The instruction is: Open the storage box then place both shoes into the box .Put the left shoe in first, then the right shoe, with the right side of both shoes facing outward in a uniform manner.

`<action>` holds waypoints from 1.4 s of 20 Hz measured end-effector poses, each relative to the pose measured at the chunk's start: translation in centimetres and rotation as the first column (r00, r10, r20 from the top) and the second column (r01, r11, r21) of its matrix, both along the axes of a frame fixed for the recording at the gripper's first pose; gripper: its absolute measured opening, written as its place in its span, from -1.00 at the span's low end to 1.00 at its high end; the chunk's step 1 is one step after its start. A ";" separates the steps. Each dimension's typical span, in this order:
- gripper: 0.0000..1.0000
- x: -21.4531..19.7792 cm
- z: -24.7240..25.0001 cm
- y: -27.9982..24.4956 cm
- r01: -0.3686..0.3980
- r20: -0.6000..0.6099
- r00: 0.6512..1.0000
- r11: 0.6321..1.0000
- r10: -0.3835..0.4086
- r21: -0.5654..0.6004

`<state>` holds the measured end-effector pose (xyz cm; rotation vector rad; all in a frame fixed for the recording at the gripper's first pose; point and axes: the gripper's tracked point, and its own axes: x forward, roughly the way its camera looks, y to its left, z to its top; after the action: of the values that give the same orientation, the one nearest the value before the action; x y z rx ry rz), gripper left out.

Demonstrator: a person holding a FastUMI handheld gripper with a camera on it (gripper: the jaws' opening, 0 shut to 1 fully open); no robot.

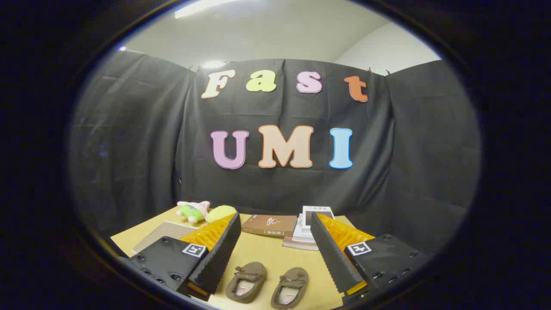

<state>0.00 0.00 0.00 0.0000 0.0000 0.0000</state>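
The gripper hangs over the near part of a light wooden worktop, its two fingers spread wide apart and grasping nothing. Each finger has a ribbed inner face, and each carries a small square marker on its upper side.

Between the fingers, close in and low, two brown slipper-style shoes lie side by side on the worktop, their openings turned toward the camera and their toes pointing away. The left-hand shoe sits just inside the left finger, the right-hand shoe lies just beside it, and a narrow strip of worktop separates the two. Each has a small bow on top. Neither finger touches either shoe.

Beyond the shoes, between the fingertips, a brown book lies flat on the worktop. Just to its right a small stack of books rises, the top one with a white cover, partly hidden behind the right finger.

Behind the left finger a flat grey-beige panel lies on the worktop; I cannot tell whether it is the storage box. Further back on that side sit a pink and green plush toy and, just beside it, a yellow soft object.
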 end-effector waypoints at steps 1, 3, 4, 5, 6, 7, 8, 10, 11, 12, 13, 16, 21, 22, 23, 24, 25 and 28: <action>0.95 0.1 -0.2 0.3 -0.010 -0.007 1.000 1.000 0.010 0.011; 0.95 0.2 -0.7 0.6 -0.022 -0.022 0.999 0.999 0.023 0.027; 0.95 0.2 -0.8 0.6 -0.024 -0.028 0.999 0.999 0.025 0.031; 0.95 0.2 -1.0 0.7 -0.026 -0.032 0.999 0.999 0.028 0.037; 0.95 0.1 -1.1 0.7 -0.029 -0.037 0.999 0.999 0.031 0.044; 0.95 0.0 -1.2 0.6 -0.031 -0.040 0.999 0.998 0.033 0.052; 0.95 0.0 -1.3 0.6 -0.030 -0.041 0.999 0.998 0.033 0.058; 0.95 -0.1 -1.5 0.2 -0.024 -0.046 0.999 0.998 0.027 0.066; 0.95 -0.2 -1.6 0.0 -0.023 -0.050 0.998 0.997 0.026 0.070; 0.95 -0.1 -1.8 0.0 -0.025 -0.055 0.998 0.997 0.029 0.078; 0.95 -0.1 -1.9 0.2 -0.033 -0.062 0.997 0.995 0.039 0.092; 0.95 0.1 -4.0 1.9 -0.088 -0.119 0.987 0.981 0.109 0.174; 0.95 0.6 -10.3 5.8 -0.129 -0.289 0.913 0.877 0.288 0.463; 0.95 0.4 -11.6 6.6 -0.114 -0.318 0.890 0.834 0.327 0.539; 0.95 0.2 -12.8 7.4 -0.093 -0.337 0.868 0.787 0.364 0.610; 0.95 0.2 -14.0 7.9 -0.062 -0.354 0.849 0.740 0.392 0.670; 0.95 0.1 -15.5 8.3 -0.013 -0.383 0.827 0.695 0.411 0.719; 0.95 -0.7 -19.1 9.8 0.114 -0.457 0.755 0.593 0.469 0.797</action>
<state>-0.67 9.81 -19.06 0.9304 0.7070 0.2277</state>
